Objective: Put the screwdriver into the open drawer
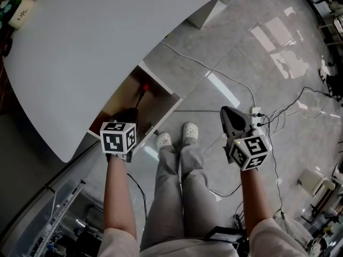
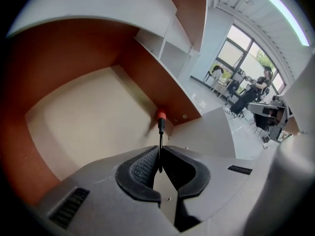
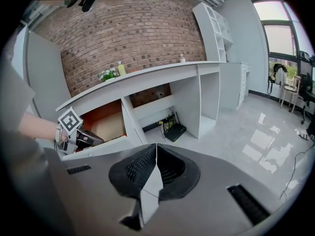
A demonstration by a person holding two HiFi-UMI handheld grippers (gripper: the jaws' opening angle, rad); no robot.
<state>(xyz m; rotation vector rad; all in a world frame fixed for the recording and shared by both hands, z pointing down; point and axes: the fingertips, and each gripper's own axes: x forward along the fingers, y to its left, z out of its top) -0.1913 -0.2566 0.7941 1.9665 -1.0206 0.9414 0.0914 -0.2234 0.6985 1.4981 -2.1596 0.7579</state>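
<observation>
The left tongs [image 2: 159, 154] were seen clenched on the thin metal shaft of a slim red-handled screwdriver [image 2: 160, 132]. Its handle pointed away toward 12 o'clock, over the pale bottom of the open red-brown wooden drawer [image 2: 83, 127] under the curved white surface [image 1: 96, 36]. The handle was close to the drawer's wall at 1 o'clock; whether it touched anything could not be told. The right tongs [image 3: 156, 149] were closed with nothing between them. They were held well apart, at 3 o'clock of the left ones, above the glossy grey tiled floor [image 1: 225, 52].

Several risks were judged from this position. As only the narrow shaft was gripped, the heavier handle could be swung down, or the tool could be twisted between the black ribbed pads [image 2: 140, 168]. If the tongs were released while raised, the screwdriver might be bounced, rolled against the wall, or thrown over the low front edge. If it was pushed further toward 1 o'clock, the handle might be struck on the wall and the shaft slid out of the grip.
</observation>
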